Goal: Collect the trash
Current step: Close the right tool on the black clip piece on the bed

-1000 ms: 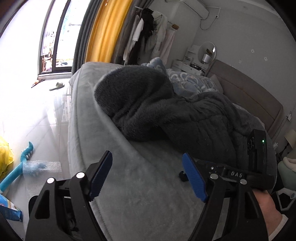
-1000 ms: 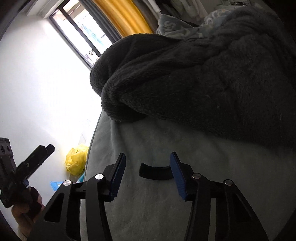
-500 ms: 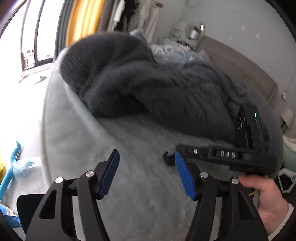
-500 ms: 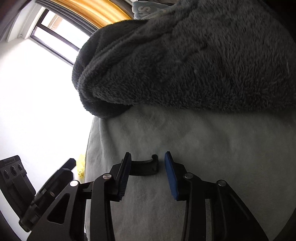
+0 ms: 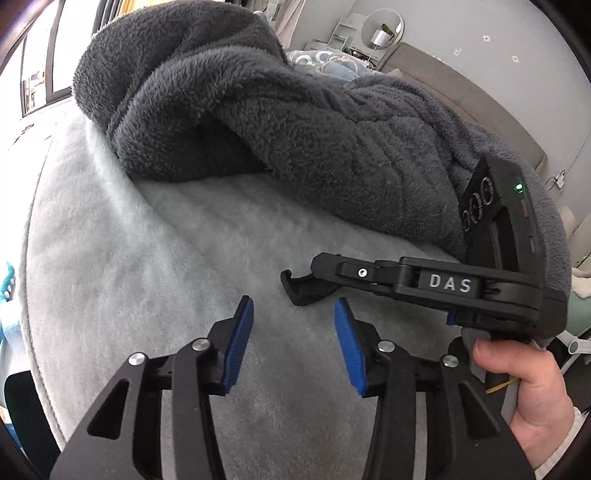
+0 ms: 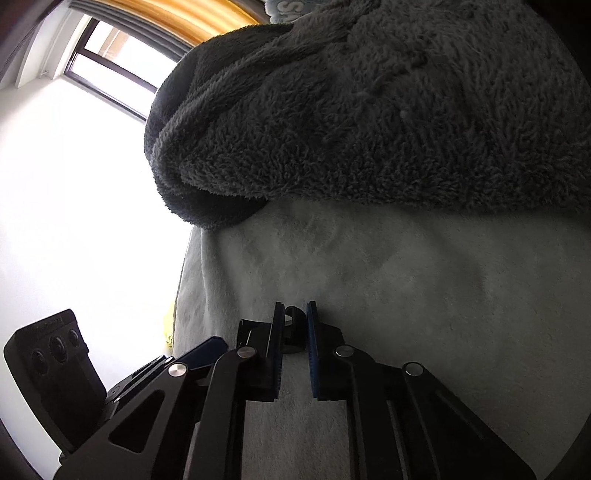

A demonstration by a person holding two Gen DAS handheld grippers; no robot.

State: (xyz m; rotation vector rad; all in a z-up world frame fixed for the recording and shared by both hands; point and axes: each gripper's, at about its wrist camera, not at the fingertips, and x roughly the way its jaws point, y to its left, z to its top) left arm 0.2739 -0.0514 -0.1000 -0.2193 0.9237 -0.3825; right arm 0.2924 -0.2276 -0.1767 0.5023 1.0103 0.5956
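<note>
The black clip [image 5: 308,290] lies on the bed [image 5: 147,258], on the pale gray fuzzy cover. It is a small curved piece of black plastic. It sits near the edge of the big dark blanket [image 5: 295,122], but does not touch it.

The right tool [image 6: 294,332] is down at the clip [image 6: 293,325]. Its two blue pads are close together, one on each side of the clip. The clip sits in the narrow gap between them. The pads look like they pinch it, but the spot is dark and that is hard to tell for sure. In the left view, the right tool [image 5: 321,267] comes in from the right side, and its tip covers one end of the clip. A hand [image 5: 528,391] holds its handle.

The left tool [image 5: 293,325] is just beside the clip, on the near side. Its blue pads are wide apart and hold nothing. It does not touch the clip.

The dark blanket [image 6: 369,110] is piled up behind the clip. A bright window [image 6: 110,59] is at the far left. A round mirror [image 5: 382,26] stands far back by the wall.
</note>
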